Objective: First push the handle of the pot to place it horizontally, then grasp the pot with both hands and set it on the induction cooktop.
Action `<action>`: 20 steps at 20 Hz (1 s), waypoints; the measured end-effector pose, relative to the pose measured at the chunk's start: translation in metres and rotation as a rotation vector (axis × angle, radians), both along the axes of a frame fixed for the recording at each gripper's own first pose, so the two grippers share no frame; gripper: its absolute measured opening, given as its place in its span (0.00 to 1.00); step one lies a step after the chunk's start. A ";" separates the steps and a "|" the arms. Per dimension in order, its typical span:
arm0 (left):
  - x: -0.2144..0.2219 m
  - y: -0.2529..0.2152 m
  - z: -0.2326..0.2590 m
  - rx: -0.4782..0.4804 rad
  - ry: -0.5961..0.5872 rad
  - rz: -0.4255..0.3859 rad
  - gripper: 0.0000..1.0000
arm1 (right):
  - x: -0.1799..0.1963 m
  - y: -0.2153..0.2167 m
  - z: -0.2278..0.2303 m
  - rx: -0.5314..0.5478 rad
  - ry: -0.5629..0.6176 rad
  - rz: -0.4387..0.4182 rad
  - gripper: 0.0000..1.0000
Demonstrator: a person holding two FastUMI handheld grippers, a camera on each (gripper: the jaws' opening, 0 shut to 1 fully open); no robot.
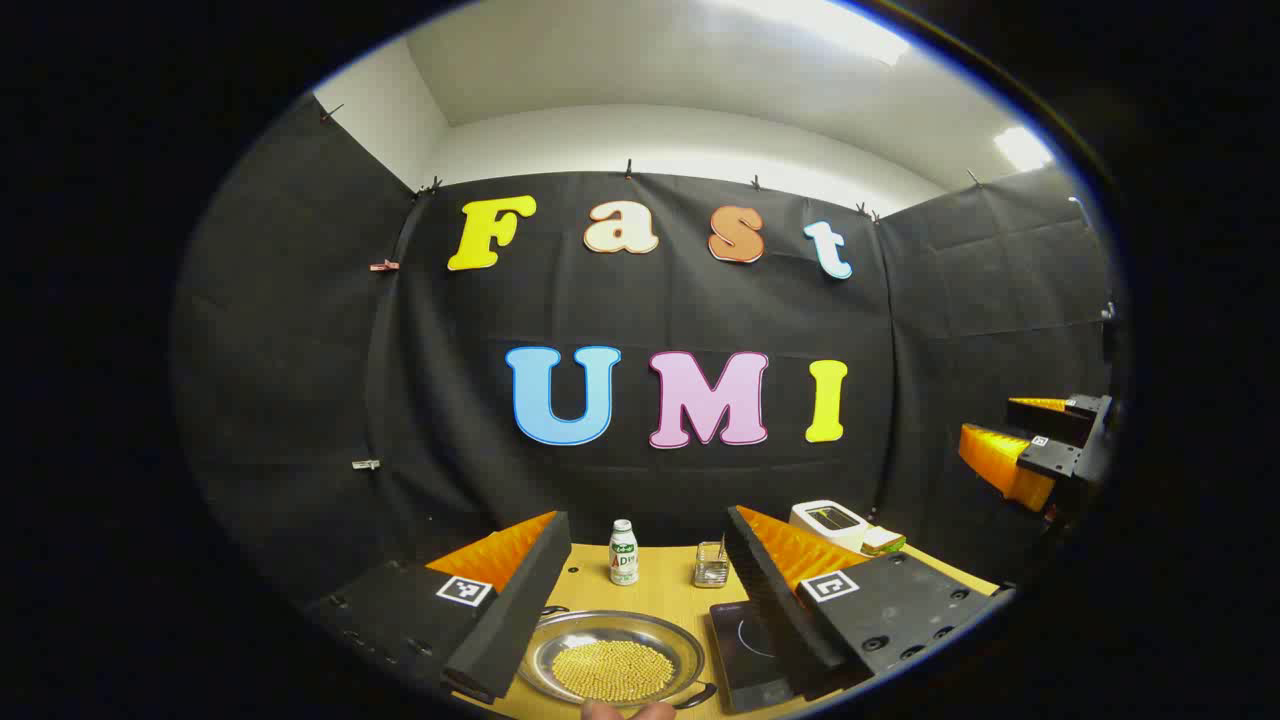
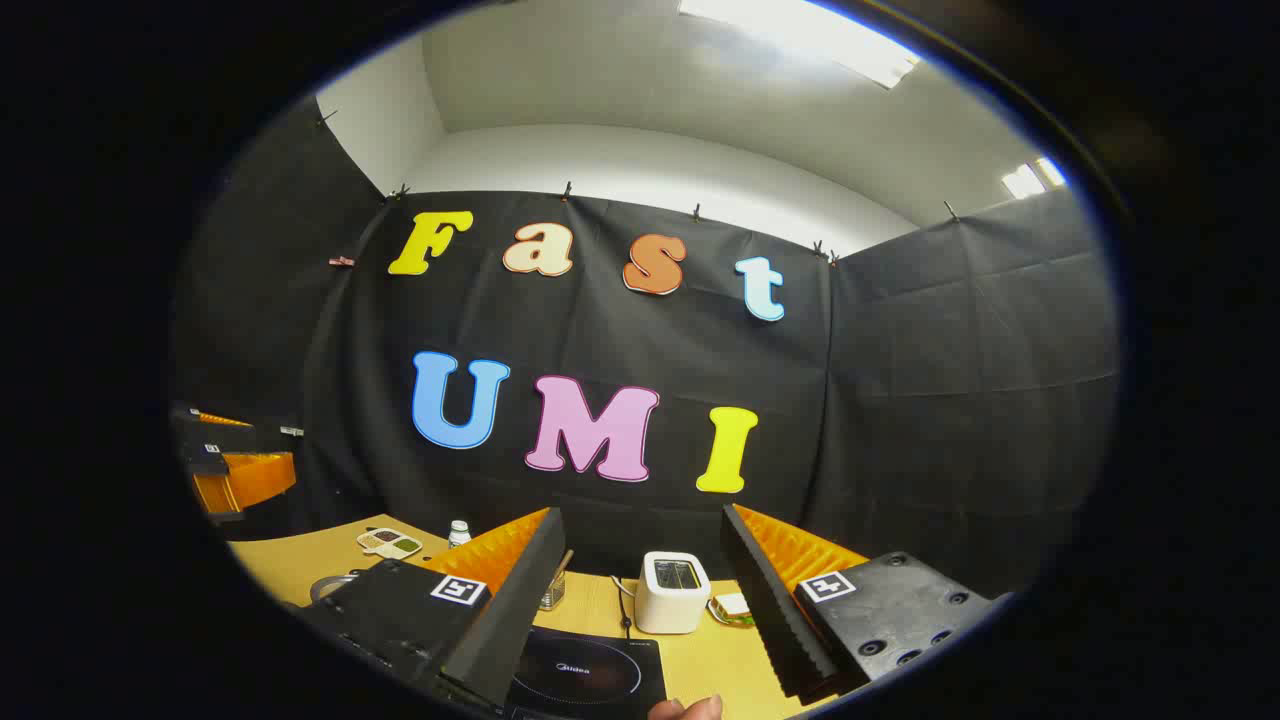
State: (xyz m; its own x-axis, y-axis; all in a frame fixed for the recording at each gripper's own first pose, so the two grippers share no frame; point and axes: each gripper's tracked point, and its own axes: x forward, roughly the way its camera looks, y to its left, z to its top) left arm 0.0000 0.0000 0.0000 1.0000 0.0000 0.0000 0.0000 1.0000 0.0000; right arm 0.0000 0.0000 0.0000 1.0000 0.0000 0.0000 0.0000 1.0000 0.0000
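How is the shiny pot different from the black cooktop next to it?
The pot is round, silvery and dished, while the induction cooktop is flat, black and rectangular. The pot holds a heap of small yellow beads; the cooktop's top is bare, marked only with a thin ring. The pot has a dark handle at its near rim; the cooktop has none. Both rest side by side on the wooden table.

Left gripper (image 1: 640, 590): two wedge-shaped fingers (image 1: 520, 600) showing ribbed inner faces, flat matte housings behind them, each carrying a square white fiducial tag (image 1: 465, 590) on top. Small round screws (image 1: 905, 635) sitting along the housing edge behind the right-hand finger.

Right gripper (image 2: 640, 600): same build, ribbed wedge fingers (image 2: 770, 600), square tag (image 2: 826, 586) on each housing, screws (image 2: 895, 650) dotting the rear edge. A bare fingertip (image 2: 690, 709) peeking in just below the fingers.
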 end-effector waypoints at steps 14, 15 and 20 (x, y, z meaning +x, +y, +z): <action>-0.006 0.012 0.002 0.027 -0.006 0.017 0.96 | -0.012 0.011 0.000 0.009 0.005 0.022 0.97; -0.006 0.012 0.003 0.028 -0.008 0.019 0.96 | -0.012 0.010 -0.001 0.008 0.006 0.023 0.98; -0.011 0.000 0.005 0.022 -0.016 -0.032 0.79 | -0.016 0.006 0.000 0.009 0.003 0.020 0.97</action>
